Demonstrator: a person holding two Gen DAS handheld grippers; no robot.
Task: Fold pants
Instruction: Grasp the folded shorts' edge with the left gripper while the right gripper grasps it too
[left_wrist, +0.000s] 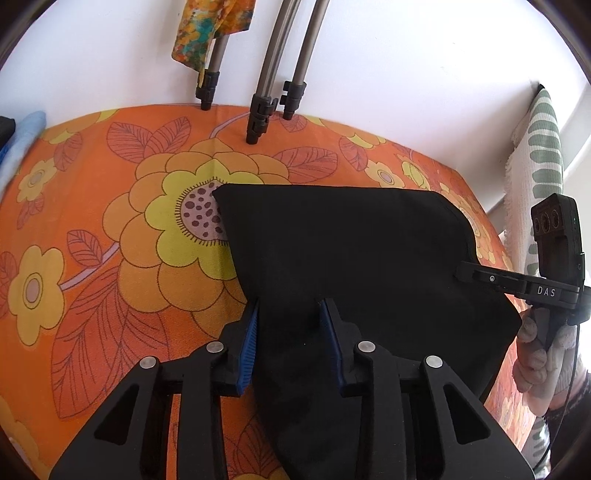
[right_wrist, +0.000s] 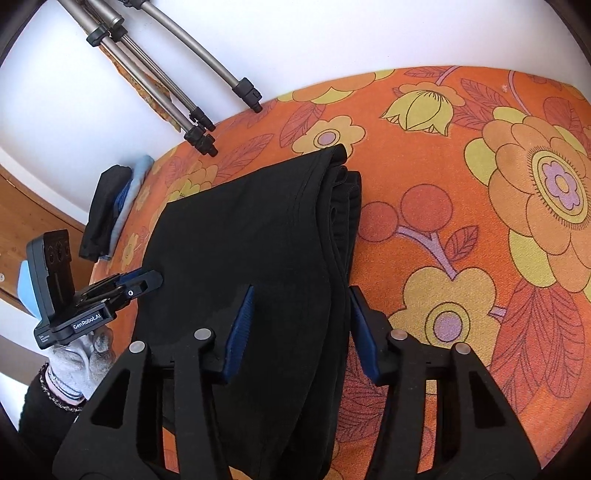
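The black pants (left_wrist: 354, 258) lie folded in layers on the orange flowered cloth (left_wrist: 110, 229). My left gripper (left_wrist: 290, 306) is open, its blue-padded fingers astride the near edge of the pants. My right gripper (right_wrist: 301, 291) is open too, its fingers spread over the stacked layered edge of the pants (right_wrist: 258, 229). The right gripper also shows in the left wrist view (left_wrist: 480, 275), at the pants' right edge. The left gripper shows in the right wrist view (right_wrist: 140, 284), at the pants' left edge.
Tripod legs (left_wrist: 258, 110) stand on the cloth at the back by the white wall. A small pile of dark and light blue clothes (right_wrist: 110, 206) lies at the far left. A green-and-white towel (left_wrist: 535, 177) hangs at the right.
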